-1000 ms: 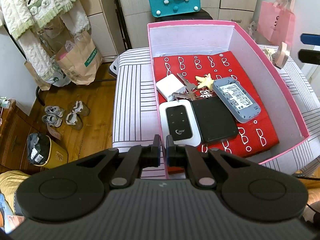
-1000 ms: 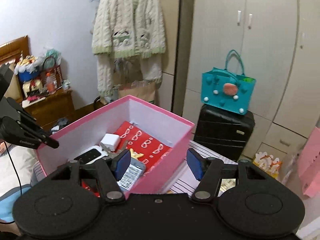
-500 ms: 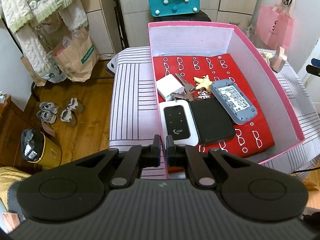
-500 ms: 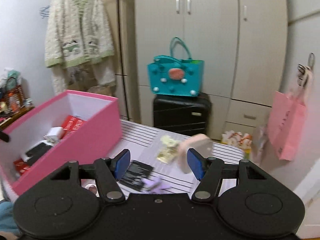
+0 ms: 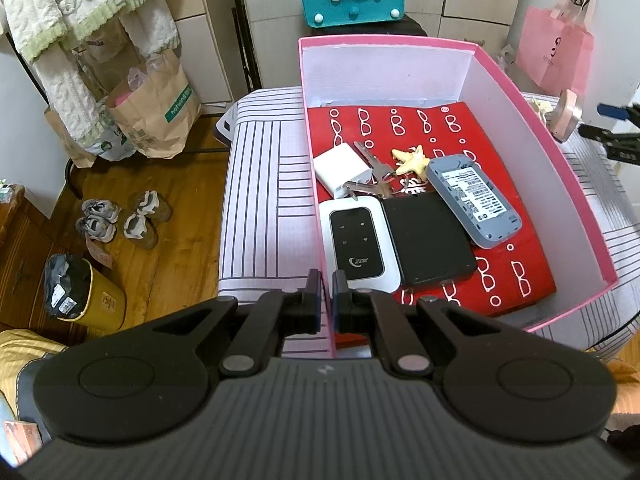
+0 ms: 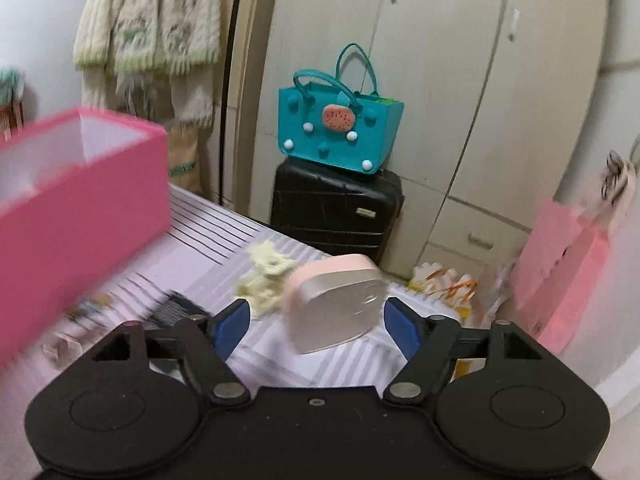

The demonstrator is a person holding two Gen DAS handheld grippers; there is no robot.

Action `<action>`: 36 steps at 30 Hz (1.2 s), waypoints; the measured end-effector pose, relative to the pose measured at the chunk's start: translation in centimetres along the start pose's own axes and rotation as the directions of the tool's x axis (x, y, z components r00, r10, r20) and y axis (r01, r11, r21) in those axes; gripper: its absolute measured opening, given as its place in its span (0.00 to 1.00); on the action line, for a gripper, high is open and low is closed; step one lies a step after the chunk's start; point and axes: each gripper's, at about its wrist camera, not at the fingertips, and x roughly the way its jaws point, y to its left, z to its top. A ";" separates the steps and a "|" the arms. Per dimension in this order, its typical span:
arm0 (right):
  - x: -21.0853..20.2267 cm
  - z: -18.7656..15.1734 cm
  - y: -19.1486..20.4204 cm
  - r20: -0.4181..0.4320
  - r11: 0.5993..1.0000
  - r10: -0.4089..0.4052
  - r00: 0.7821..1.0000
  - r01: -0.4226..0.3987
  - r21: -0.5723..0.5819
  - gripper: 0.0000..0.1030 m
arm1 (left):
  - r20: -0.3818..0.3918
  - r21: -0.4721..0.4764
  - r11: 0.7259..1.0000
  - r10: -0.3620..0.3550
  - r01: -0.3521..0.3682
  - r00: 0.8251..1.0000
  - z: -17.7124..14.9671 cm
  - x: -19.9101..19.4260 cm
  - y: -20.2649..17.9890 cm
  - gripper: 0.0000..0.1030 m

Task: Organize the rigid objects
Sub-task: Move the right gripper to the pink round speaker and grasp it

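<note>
Left wrist view looks into the pink box (image 5: 520, 92): 2 routers, a black case (image 5: 430, 240), keys, a white charger (image 5: 340, 168); left gripper (image 5: 327, 296) fingers pinch its near wall. Right wrist view alone shows the right gripper (image 6: 316, 326) fingers wide, opening, around a pink-rimmed mirror (image 6: 334, 302) on the striped counter (image 6: 224, 240), untouched.

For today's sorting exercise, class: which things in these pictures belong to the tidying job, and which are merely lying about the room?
Part of the job:
- open pink cardboard box
- white pocket router with black face
- flat black rectangular case
- grey labelled device
- pink-and-silver rounded case
- left gripper, right gripper

Just lying about:
- teal felt handbag
- black hard suitcase
- pink paper bag
- cream knitted cardigan
</note>
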 end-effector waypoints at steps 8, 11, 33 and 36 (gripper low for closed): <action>3.2 -0.8 -2.7 0.001 0.994 0.106 0.994 -0.106 0.029 0.77 | -0.024 -0.023 1.000 -0.016 0.016 1.000 0.4 0.4 0.3 0.05; 3.9 -0.9 -2.6 0.009 0.992 0.125 0.992 -0.125 0.008 0.79 | -0.027 -0.029 0.999 -0.016 0.015 1.000 0.4 0.5 0.4 0.05; 5.0 3.0 -3.9 -0.203 0.973 0.228 0.952 -0.217 0.075 0.77 | -0.015 -0.038 0.999 0.002 -0.002 1.000 0.2 0.5 0.4 0.05; 4.3 2.4 -3.8 -0.212 0.974 0.222 0.952 -0.203 0.104 0.77 | -0.015 -0.035 0.999 0.001 -0.002 1.000 0.2 0.5 0.3 0.05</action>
